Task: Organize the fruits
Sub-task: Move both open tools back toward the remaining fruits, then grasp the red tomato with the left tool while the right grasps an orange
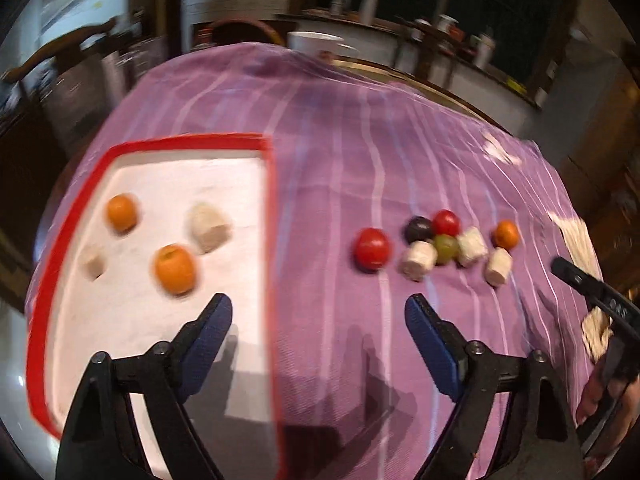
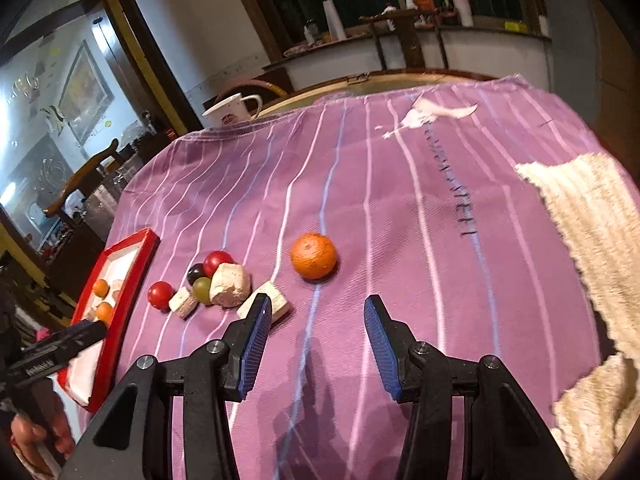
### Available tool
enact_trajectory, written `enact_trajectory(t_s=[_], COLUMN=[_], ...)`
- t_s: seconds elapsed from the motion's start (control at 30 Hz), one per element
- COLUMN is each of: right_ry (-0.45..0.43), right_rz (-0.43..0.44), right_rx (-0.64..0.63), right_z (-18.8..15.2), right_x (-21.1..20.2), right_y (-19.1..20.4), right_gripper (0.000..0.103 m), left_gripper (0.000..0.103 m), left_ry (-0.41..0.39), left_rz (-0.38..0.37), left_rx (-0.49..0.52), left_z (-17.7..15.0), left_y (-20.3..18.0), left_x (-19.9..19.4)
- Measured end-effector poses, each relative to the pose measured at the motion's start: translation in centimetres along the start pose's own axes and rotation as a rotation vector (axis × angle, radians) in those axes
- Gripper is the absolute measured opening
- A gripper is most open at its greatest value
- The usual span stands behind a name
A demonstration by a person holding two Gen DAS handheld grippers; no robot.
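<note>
While hovering above the striped cloth, both with nothing between the blue pads:
Left tool [image 1: 319,312]: jaws spread wide, raised over the right edge of the tray, tilted down toward the cloth; view blurred.
Right tool [image 2: 318,316]: jaws apart, held low over the cloth, pointed at the lone orange just ahead.
Hands: fingers of the right hand [image 1: 600,396] wrapped on a black handle at the edge of the left view; left hand [image 2: 40,436] gripping likewise in the right view.
Tray [image 1: 72,216]: red rim, white floor, on the left of the purple cloth [image 2: 400,184]; inside, two oranges [image 1: 175,268] and two pale chunks [image 1: 209,227], all apart.
Lone orange [image 2: 313,255]: round, dimpled skin, alone on the cloth, clear of the cluster.
Cluster: red tomato [image 2: 160,294] slightly aside; a second red one [image 2: 218,263], a dark fruit [image 2: 195,273] and a green fruit [image 2: 202,289] touching; pale blocks [image 2: 230,283] pressed beside them.
Counter edge: white mug [image 2: 234,110] beyond the cloth; cream towel [image 2: 592,224] at right.
</note>
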State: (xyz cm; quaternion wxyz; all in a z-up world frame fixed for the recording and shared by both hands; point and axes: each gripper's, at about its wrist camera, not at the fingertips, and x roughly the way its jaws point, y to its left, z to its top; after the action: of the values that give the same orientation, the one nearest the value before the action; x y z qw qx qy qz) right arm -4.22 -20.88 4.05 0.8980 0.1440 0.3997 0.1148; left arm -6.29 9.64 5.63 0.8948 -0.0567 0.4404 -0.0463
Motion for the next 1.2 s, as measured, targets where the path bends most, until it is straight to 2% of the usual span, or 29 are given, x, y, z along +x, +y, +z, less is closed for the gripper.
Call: enact_trajectory(t_s=[0.1, 0.2, 0.33, 0.5, 0.57, 0.8, 0.9, 0.97, 1.03, 1.1, 1.2], right_ry=[0.025, 0.034, 0.014, 0.044, 0.028, 0.02, 0.024, 0.025, 0.025, 0.022, 0.018], right_rz=[0.032, 0.045, -0.002, -0.053, -0.101, -0.158, -0.173, -0.177, -0.175, -0.187, -0.198], right_rx=[-0.029, -0.063, -0.126, -0.156, -0.183, -0.196, -0.192, -0.184, -0.183, -0.194, -0.199], right_z=[0.0, 0.5, 2.0, 3.2, 3.4, 3.7, 3.7, 3.7, 3.7, 3.6, 3.5], right_x=[0.9, 1.5, 2.7, 5.7, 6.0, 6.6, 6.7, 6.9, 6.9, 7.0, 6.8], right_y=[1.1, 2.3, 3.4, 3.5, 3.7, 2.9, 2.4, 2.1, 1.8, 2.0, 1.9], right_gripper=[0.053, 0.053, 0.053, 0.053, 0.053, 0.053, 0.052, 0.052, 0.051, 0.046, 0.04], left_gripper=[0.071, 0.069, 0.058, 0.057, 0.057, 0.056, 0.053, 0.049, 0.038, 0.032, 0.032], left_ry=[0.026, 0.042, 0.09, 0.108, 0.103, 0.105, 0.094, 0.1, 0.11, 0.115, 0.12], left_rz=[-0.001, -0.003, -0.014, -0.047, -0.041, -0.053, -0.03, -0.045, -0.082, -0.106, -0.119], left_rx=[0.043, 0.014, -0.001, -0.001, 0.016, 0.083, 0.111, 0.106, 0.096, 0.091, 0.069], left_z=[1.1, 2.7, 3.9, 3.9, 3.8, 3.3, 3.4, 3.6, 3.7, 3.7, 3.7], left_y=[-1.4, -1.4, -1.3, -1.4, -1.5, -2.5, -3.1, -3.1, -3.0, -3.0, -2.8], left_x=[1.5, 3.2, 5.6, 6.7, 6.5, 6.8, 6.9, 7.1, 7.3, 7.3, 7.4])
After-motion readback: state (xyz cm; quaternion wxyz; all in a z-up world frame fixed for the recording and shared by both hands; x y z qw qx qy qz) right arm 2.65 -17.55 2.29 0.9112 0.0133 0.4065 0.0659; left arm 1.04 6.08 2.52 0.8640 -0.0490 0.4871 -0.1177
